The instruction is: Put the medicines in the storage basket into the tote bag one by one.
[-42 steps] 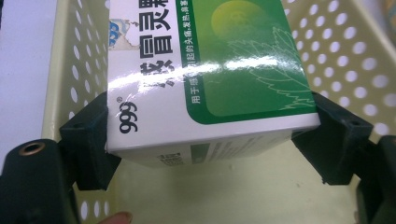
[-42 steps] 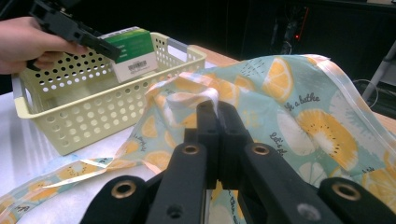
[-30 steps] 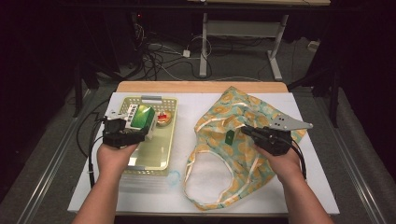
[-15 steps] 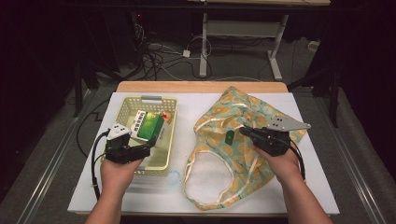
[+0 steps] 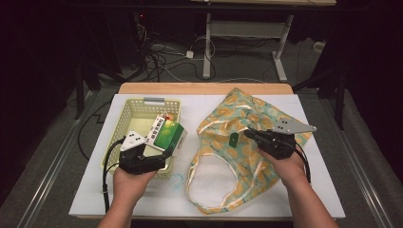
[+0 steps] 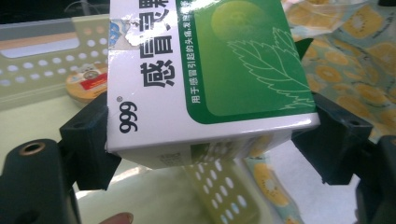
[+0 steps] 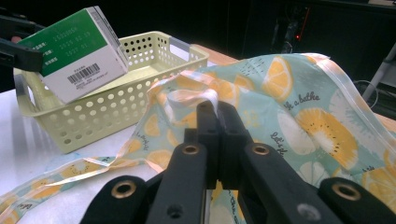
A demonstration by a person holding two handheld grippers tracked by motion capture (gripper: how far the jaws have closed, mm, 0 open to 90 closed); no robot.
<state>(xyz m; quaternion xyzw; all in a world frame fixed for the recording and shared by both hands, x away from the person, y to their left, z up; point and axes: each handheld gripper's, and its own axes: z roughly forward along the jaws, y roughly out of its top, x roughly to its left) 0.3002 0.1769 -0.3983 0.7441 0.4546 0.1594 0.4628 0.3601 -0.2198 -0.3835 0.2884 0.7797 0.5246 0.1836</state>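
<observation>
The white tabletop (image 5: 313, 190) carries everything here. Spread across its right half lies the fabric bag (image 5: 247, 142), pale green with orange and lemon slices printed on it, its long handle loops trailing toward the near edge. On the left half stands the pale yellow perforated basket (image 5: 138, 109), a grey handle at its far rim; a small round tin (image 6: 88, 84) with a red label rests on its floor, seen in the left gripper view.

The green and white medicine box (image 5: 166, 134) is lifted off the basket floor and hangs over the basket's right portion, close to the side nearest the bag. The left gripper (image 5: 164, 154) has its jaws clamped on the box's two opposite sides, standing wide because the box is broad; in the left gripper view the black pads press against both edges of the carton, whose face shows a leaf drawing and printed characters. From the right gripper view the box shows its barcode side, tilted, above the basket's rim.

The right gripper (image 5: 249, 135) lies over the bag's upper middle, its jaws fully closed and pinching a fold of the bag's cloth at the opening, the fabric bunched up between the tips. The two grippers are well apart, with the basket's right wall and the bag's left edge between them.
</observation>
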